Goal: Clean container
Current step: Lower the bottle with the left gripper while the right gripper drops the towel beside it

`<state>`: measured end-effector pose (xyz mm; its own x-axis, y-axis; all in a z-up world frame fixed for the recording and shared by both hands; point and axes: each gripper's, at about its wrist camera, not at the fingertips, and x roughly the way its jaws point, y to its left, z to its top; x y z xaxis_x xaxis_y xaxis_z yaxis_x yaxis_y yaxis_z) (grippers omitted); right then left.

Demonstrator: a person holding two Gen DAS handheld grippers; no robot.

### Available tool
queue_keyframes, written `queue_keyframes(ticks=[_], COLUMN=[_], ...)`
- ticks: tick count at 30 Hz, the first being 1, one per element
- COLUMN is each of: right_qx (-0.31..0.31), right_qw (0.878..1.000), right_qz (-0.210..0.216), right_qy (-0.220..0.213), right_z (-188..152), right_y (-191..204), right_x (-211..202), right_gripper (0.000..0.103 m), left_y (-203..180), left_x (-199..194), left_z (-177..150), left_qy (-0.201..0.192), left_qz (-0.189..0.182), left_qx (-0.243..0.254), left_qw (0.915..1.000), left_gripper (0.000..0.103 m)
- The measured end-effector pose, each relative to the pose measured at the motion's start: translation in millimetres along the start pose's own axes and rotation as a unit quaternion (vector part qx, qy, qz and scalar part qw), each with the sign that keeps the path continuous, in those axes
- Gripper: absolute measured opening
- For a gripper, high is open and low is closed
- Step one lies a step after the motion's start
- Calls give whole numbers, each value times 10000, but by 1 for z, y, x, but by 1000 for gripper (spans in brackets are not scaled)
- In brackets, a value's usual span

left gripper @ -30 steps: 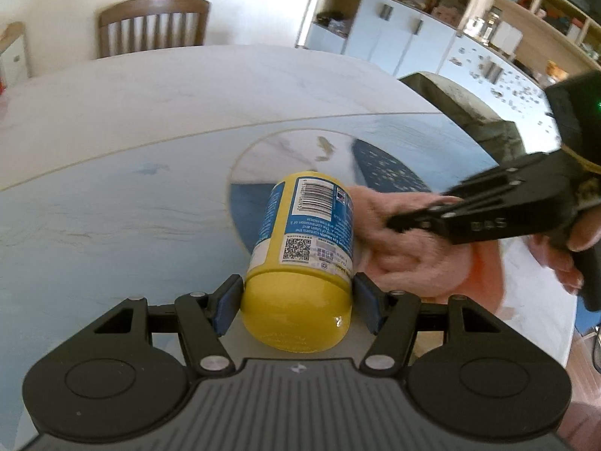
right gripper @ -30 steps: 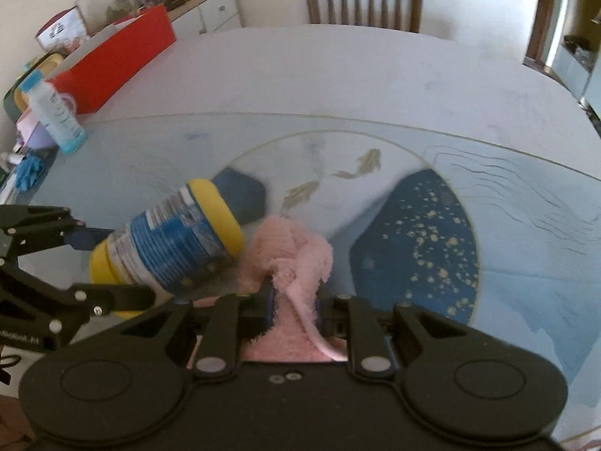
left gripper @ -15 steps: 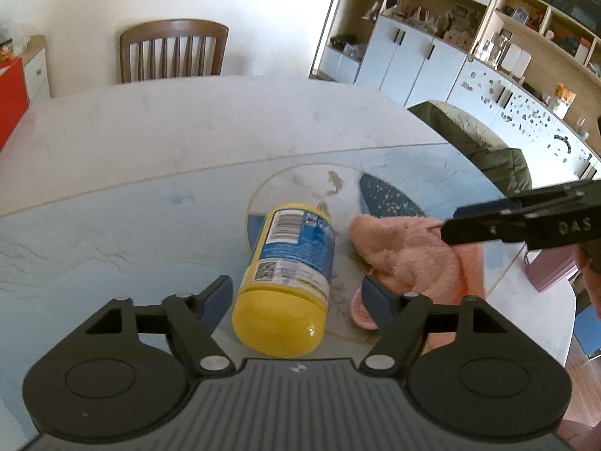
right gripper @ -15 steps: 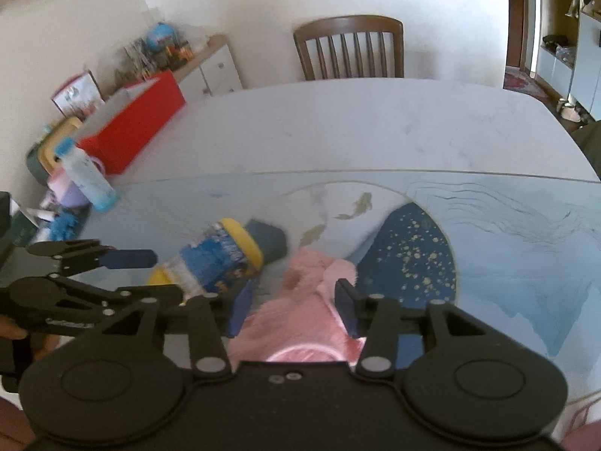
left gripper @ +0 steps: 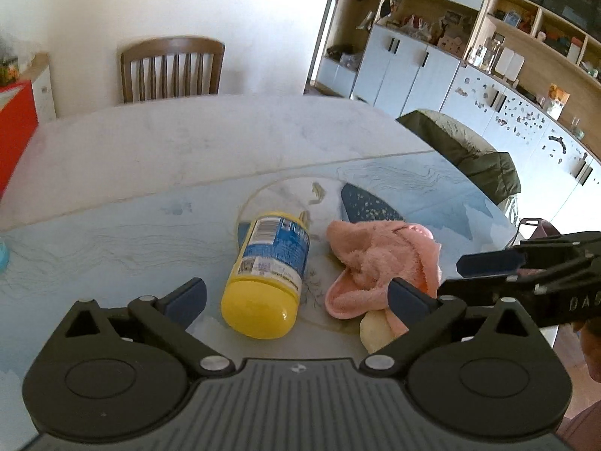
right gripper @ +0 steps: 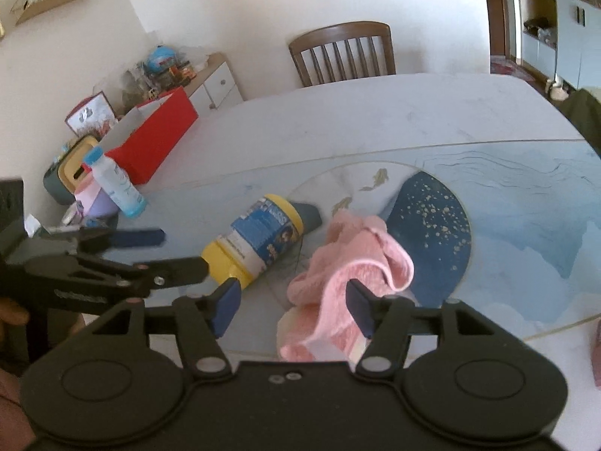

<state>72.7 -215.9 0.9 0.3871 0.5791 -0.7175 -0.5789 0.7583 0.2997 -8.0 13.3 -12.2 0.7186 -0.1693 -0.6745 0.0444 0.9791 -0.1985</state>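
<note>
A: Container [left gripper: 271, 273] lies on its side on the table [left gripper: 150, 158], yellow cap toward the left wrist camera, base pointing away. What step is this?

B: My guess is a pause between wipes, or the end of wiping. Neither tool holds anything, so I can't tell from this alone whether the cleaning is done

A: Go left to right, then

B: Left gripper [left gripper: 296, 297] hangs above and short of the capped end, jaws spread wide, blue pads clear of the plastic on both sides. Nothing sits between them but air over the cap

A: And beside it?

B: Cloth [left gripper: 379, 263], pink and bunched, sits just right of the container, near but apparently not touching. A pale round thing [left gripper: 375, 332] peeks out under its near edge; I can't say what it is

A: The right side?

B: Right gripper [right gripper: 291, 306] is spread too, raised over the near end of the cloth, with one pad toward the cap and the other at a fold, pinching nothing. From the left wrist view it comes in low from the right edge, fingers pointing left

A: So what does the next move call for?

B: If more wiping is wanted: drop the left jaws around the cap end and close to steady it, lower the right onto a thick fold and pinch, then bring cloth to label. The container is round and would likely roll unless gripped first
</note>
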Motion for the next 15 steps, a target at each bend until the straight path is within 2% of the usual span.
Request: queue_keyframes(ticks=[5,15], right_qx=[-282,-87], right_qw=[9994,9993], right_qz=[-133,-252], right_qy=[-162,-272], right_z=[-9,-17], right_y=[11,6], right_x=[-10,-22], right_gripper=[63,63], left_y=[-8,-18], left_x=[-7,-17], left_z=[0,-3], left_qy=[-47,-162], left_qz=[42,-26], left_qx=[178,438], left_qw=[9998,9989], left_gripper=[103,103])
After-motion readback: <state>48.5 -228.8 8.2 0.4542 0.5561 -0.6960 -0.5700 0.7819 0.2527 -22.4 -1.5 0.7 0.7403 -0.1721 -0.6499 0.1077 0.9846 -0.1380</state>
